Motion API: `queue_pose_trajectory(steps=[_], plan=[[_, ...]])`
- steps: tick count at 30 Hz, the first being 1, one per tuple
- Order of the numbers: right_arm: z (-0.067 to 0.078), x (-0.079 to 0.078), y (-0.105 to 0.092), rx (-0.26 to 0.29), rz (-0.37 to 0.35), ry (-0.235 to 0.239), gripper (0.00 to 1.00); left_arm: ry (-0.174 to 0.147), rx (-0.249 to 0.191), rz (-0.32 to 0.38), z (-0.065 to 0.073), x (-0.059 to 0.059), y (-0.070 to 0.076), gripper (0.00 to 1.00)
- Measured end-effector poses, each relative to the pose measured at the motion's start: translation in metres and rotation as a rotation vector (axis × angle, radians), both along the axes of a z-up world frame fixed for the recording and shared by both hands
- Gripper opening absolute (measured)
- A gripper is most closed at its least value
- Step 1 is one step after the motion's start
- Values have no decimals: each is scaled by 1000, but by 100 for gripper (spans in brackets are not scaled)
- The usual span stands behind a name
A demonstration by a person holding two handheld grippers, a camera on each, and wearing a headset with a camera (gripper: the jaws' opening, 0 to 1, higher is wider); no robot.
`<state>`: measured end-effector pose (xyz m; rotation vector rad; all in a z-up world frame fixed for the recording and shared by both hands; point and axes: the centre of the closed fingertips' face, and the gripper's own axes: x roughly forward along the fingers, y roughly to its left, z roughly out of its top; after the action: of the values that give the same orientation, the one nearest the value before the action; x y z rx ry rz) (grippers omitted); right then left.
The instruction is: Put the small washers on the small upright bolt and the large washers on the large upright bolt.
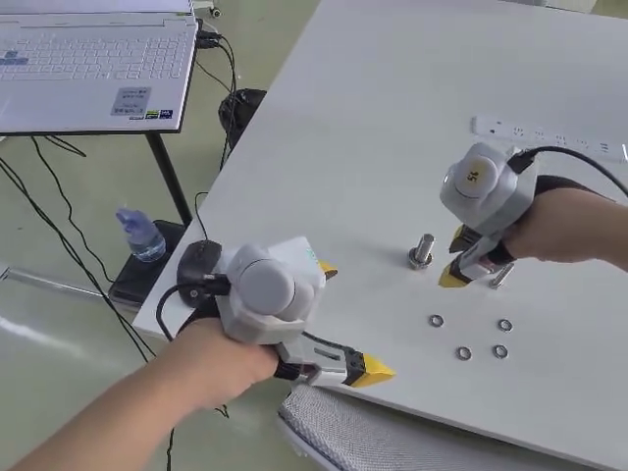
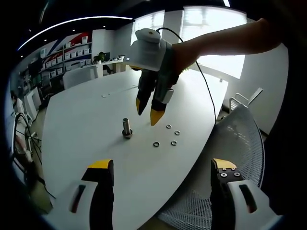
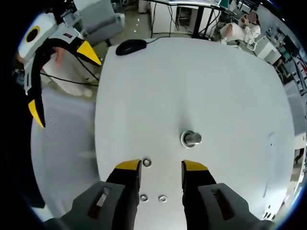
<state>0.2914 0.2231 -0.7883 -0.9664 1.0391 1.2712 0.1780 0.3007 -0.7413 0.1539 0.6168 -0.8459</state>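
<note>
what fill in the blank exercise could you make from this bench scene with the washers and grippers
The small silver metal washers lying loose on the white table number ___. The jaws of the yellow-tipped right hand-held gripper stand ___, with nothing between them. The plastic water bottle beside the table is ___ in colour.
Missing words: four; open; blue.

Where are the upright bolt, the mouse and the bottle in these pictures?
Bolt (image 1: 423,249), head view: on its shaft.
Mouse (image 3: 131,46), right gripper view: on its top.
Bottle (image 1: 144,238), head view: on its body.
</note>
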Motion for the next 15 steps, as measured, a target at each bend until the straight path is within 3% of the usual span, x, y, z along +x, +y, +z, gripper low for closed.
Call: queue_pose_trajectory(steps=[9,15], plan=[[-4,-24,-7,26,-19,41,34,-5,4,-8,1,4,-2,82],[-12,-31,-9,29,-27,51,34,-9,3,-7,3,5,-1,82]])
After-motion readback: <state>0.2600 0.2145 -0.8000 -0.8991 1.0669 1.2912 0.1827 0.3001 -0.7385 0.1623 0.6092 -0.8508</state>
